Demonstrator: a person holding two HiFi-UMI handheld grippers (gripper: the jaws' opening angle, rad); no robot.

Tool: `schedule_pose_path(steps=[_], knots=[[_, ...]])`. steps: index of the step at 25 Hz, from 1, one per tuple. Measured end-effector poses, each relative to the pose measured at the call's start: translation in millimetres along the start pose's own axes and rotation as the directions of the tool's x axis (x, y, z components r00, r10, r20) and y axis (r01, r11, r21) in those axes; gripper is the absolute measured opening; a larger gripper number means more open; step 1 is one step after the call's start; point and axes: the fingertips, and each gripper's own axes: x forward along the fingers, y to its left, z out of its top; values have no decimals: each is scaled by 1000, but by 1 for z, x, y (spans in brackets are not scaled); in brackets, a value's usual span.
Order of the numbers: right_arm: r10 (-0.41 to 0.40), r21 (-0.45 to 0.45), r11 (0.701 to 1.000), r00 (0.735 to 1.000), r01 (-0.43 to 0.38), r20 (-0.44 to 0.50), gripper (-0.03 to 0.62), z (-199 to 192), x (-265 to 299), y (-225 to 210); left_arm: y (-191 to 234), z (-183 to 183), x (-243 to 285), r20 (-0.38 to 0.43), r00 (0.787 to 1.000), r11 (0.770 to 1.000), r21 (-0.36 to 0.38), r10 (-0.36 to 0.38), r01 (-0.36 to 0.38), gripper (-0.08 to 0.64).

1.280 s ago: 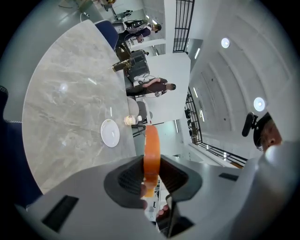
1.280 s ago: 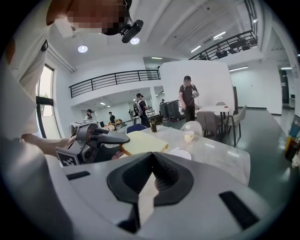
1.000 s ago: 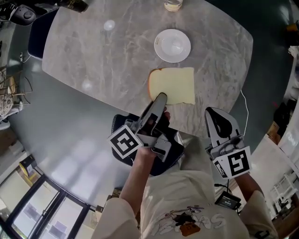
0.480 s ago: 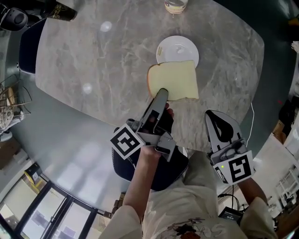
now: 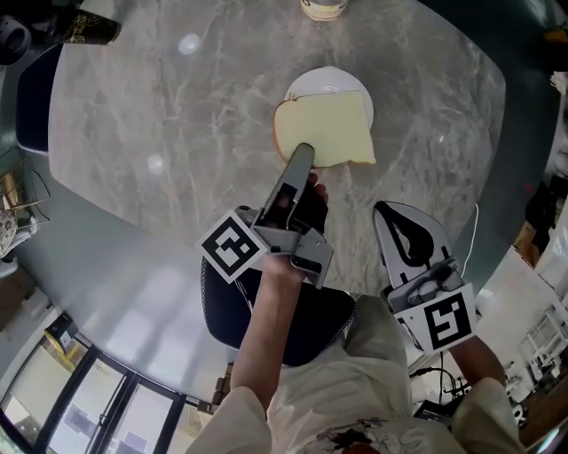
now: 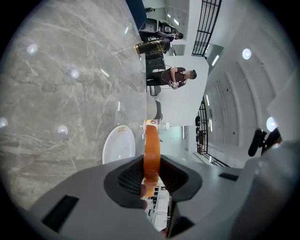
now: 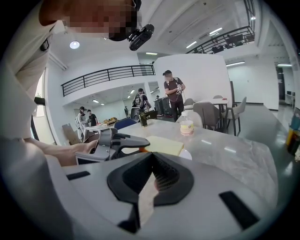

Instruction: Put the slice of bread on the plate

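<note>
A pale slice of bread (image 5: 324, 130) with a brown crust hangs flat just above the marble table (image 5: 177, 133), and its far part covers the near half of a small white plate (image 5: 327, 78). My left gripper (image 5: 303, 152) is shut on the bread's near edge. In the left gripper view the crust (image 6: 151, 150) shows edge-on between the jaws, with the plate (image 6: 119, 145) just beyond to the left. My right gripper (image 5: 397, 215) hangs at the table's near edge, shut and empty. The right gripper view shows the bread (image 7: 161, 145) ahead.
A lidded jar (image 5: 321, 7) stands at the table's far edge behind the plate. A dark bottle (image 5: 84, 27) stands at the far left corner. A blue chair (image 5: 27, 97) is at the left, another dark seat (image 5: 302, 310) under my arms. People stand far behind the table.
The left gripper has carried the bread away from me, from the table beside the plate to over the plate's near half. The right gripper has moved forward a little.
</note>
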Motion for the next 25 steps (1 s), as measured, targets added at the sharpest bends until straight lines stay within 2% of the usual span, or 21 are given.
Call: schedule_pose_path(steps=[4, 9, 20, 25], knots=[[-11, 9, 1000, 1000, 11, -4, 5, -4, 6, -11, 9, 5, 10, 5, 1000, 1000, -19, 12, -12, 100], [-32, 26, 999, 999, 32, -11, 4, -10, 12, -23, 15, 7, 20, -4, 999, 999, -10, 37, -37, 100], [-40, 47, 998, 999, 41, -24, 5, -18, 38, -41, 26, 9, 43, -52, 996, 997, 41, 68, -66, 100], [-57, 48, 997, 998, 58, -23, 5, -22, 53, -53, 33, 9, 46, -65, 992, 990, 88, 112, -107, 100]])
